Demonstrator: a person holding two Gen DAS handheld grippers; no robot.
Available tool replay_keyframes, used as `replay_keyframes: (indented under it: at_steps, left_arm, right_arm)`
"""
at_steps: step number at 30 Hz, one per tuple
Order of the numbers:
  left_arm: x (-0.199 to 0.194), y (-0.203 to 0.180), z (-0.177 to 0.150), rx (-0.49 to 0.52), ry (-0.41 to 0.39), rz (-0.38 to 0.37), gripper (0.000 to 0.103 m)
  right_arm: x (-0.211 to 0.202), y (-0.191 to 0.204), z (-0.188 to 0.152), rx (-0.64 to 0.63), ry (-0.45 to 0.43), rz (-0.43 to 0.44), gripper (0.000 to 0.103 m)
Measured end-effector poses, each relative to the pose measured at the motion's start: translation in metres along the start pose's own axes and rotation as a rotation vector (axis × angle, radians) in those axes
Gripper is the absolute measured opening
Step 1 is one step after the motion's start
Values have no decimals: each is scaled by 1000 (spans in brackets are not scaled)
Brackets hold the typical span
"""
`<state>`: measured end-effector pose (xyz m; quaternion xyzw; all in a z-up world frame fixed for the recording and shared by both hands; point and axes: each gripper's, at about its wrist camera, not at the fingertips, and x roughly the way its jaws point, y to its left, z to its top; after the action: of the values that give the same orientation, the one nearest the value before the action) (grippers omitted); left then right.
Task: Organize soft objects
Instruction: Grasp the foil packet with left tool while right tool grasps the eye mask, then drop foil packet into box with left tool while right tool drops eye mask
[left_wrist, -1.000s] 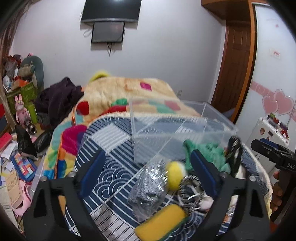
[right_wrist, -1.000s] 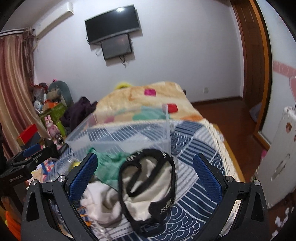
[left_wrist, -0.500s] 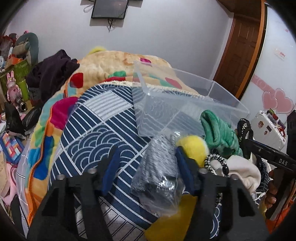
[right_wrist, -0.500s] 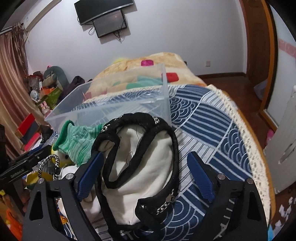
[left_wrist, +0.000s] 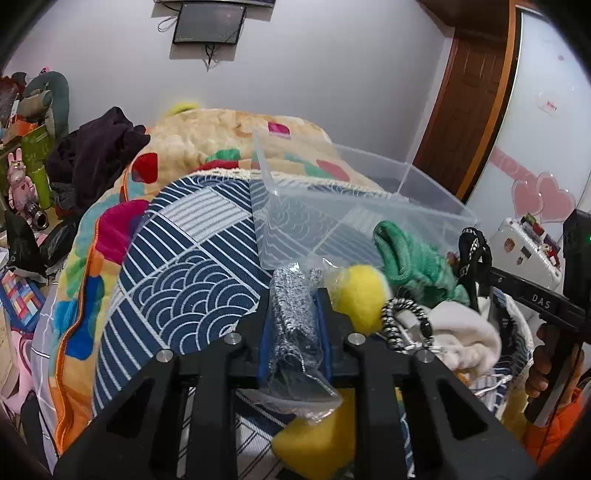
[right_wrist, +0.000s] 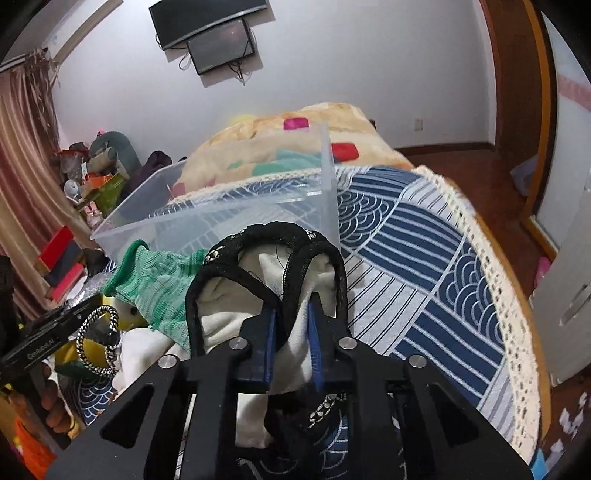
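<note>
My left gripper (left_wrist: 293, 295) is shut on a grey speckled cloth in a clear plastic bag (left_wrist: 291, 314), on the blue patterned bedspread. Beside it lie a yellow fuzzy ball (left_wrist: 360, 291), a green knit piece (left_wrist: 413, 258), a black-and-white cord ring (left_wrist: 404, 319) and a yellow sponge (left_wrist: 314, 446). My right gripper (right_wrist: 291, 306) is shut on a white cloth bag with a black strap (right_wrist: 266, 266). The green knit piece (right_wrist: 155, 284) lies to its left. A clear plastic bin (right_wrist: 221, 218), also in the left wrist view (left_wrist: 332, 206), stands just behind the pile.
The bed carries a colourful fleece blanket (left_wrist: 207, 136) and dark clothes (left_wrist: 96, 155) behind the bin. Toys and boxes crowd the floor at the left (left_wrist: 22, 184). The bedspread's fringed edge (right_wrist: 491, 258) drops to a wooden floor at the right.
Both grippers have closed: the left onto the bagged grey cloth, the right onto the white bag with the black strap. Both moved down and in toward the pile.
</note>
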<state>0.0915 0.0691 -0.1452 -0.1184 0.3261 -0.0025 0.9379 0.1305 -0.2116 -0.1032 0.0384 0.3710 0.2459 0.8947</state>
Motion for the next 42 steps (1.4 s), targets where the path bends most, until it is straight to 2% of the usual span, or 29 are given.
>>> replay_keyframes:
  at_steps: [5,12,19,21,26,33,37,42]
  left_arm:
    - [-24,-4,10,0,-64,0,20]
    - [-47,-19,32,58,-155,10,20]
    - [-41,-24,68,62,-172,-4,21]
    - [-34,-25,78,70,-166,11,21]
    - [-16,-32,100,103,-151,29,21]
    - [19,-37,129,111,-87,43,21]
    - [39,-41,136,125,-44,53,21]
    - [70,-45,134,163,55,67,21]
  right_arm:
    - [-15,3,8,-15,-61,-1,11]
    - [-47,13,29,-24,-184,2,11]
    - [-54,29,65,-95,-262,-27,11]
    - [-49,34,75,-111,-273,-33,11]
    - [-27,46,94,-149,-265,-56,11]
    - [4,52,107,-166,-218,-80,11]
    - [24,48,109,-159,-166,-87,11]
    - [45,45,110,-178,-78,-102,11]
